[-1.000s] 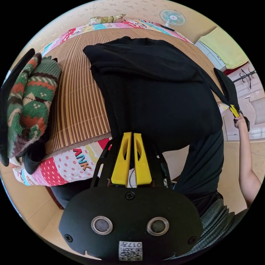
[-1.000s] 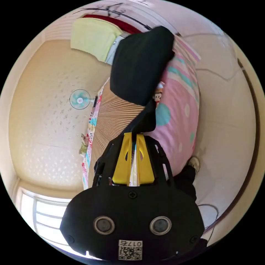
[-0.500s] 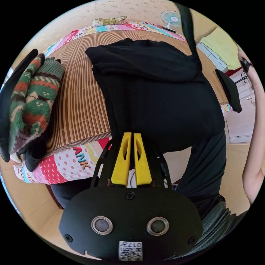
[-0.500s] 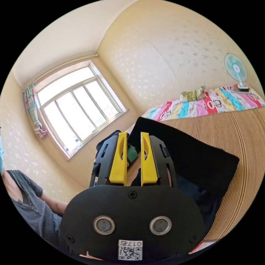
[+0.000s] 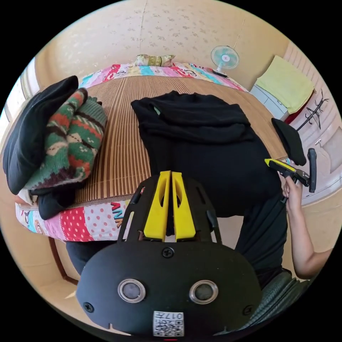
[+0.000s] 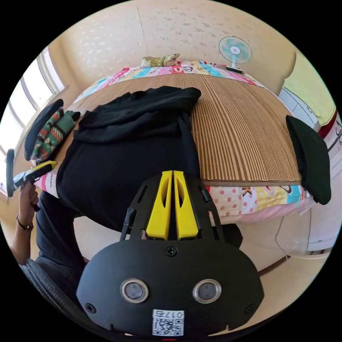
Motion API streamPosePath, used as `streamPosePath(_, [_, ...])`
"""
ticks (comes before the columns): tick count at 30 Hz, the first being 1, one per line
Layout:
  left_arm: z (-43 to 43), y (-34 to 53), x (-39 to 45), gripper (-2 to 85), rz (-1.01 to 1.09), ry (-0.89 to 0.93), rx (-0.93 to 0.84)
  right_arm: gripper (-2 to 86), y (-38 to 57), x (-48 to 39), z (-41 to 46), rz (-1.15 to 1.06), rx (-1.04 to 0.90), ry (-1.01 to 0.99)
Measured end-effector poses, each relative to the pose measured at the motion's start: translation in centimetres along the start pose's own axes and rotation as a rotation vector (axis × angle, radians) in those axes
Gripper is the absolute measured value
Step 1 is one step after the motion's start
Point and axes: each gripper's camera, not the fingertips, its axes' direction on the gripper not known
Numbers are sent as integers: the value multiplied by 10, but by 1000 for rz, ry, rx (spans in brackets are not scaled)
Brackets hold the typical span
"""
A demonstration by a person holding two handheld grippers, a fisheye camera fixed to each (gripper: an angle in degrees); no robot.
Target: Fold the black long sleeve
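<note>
1. The left gripper (image 5: pixel 170 174) and the right gripper (image 6: pixel 172 174) each have their yellow jaws pressed together at the near hem of the black long sleeve (image 5: pixel 206 149). I cannot tell whether cloth is caught between either pair. Each gripper body carries a printed code sticker, which I leave unread.
2. In the left gripper view the right gripper sits at the hem's far corner, held by a hand (image 5: pixel 294 188). The two grippers stand one at each hem corner, probably so the hem can rise evenly.
3. The hem hangs over the near edge of the bed, in front of the person's dark shirt (image 5: pixel 263 231). That overhang likely gives the jaws an edge to reach.
4. The patterned bedsheet (image 5: pixel 85 221) shows below the mat. Its print reads "ANK", cut off by a fold, among dots and cartoon shapes.
5. The body of the long sleeve lies flat on the bamboo mat (image 5: pixel 117 142), collar end away. The sleeves appear laid across the upper part as a thick band, so I judge the sleeve folds done and the lengthwise fold still due.
6. A pile with a green and red knit sweater (image 5: pixel 67 142) under a black garment (image 5: pixel 32 131) sits at one side. Another folded black piece (image 5: pixel 290 140) sits at the other, both well apart from the working area.
7. Farthest off are a small pillow (image 5: pixel 155 60), a fan (image 5: pixel 224 57) and a yellow-green cloth (image 5: pixel 285 83).
</note>
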Motion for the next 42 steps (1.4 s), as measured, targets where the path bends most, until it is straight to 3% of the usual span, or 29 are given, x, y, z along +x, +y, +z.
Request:
streamPosePath(2, [44, -39, 16, -10, 26, -49, -150, 6, -10, -18, 24, -63, -65, 31])
streamPosePath(9, [59, -168, 76, -10, 138, -218, -147, 3, -67, -71, 66, -122, -65, 160])
streamPosePath(14, [56, -243, 89, -9, 120, -312, -61, 4, -102, -58, 90, -3, 19, 7])
streamPosePath(19, [-19, -223, 51, -3, -37, -20, 36, 3, -82, -37, 84, 49, 123, -133])
streamPosePath(22, [-91, -141, 41, 30, -6, 142, 218, 3, -83, -36, 85, 49, 122, -142])
streamPosePath(24, [-137, -75, 39, 101, 30, 271, 300, 4, -84, -34, 85, 51, 126, -150])
streamPosePath(32, [-164, -42, 41, 145, -110, 341, -51, 5, -96, -21, 78, 66, 67, -169])
streamPosePath(34, [-174, -51, 38, 126, -140, 363, -63, 6, -94, -24, 66, 48, 30, -137])
streamPosePath(35, [-183, -59, 34, 76, -155, 381, -62, 7, -88, -26, 55, 26, 18, -121])
streamPosePath(40, [-199, -89, 20, 28, -103, 601, -148, 23, -42, 11, 2, 142, -22, -63])
streamPosePath(42, [-218, -97, 0, 26, -103, 838, -102, 43, -19, 37, -20, 168, -4, -101])
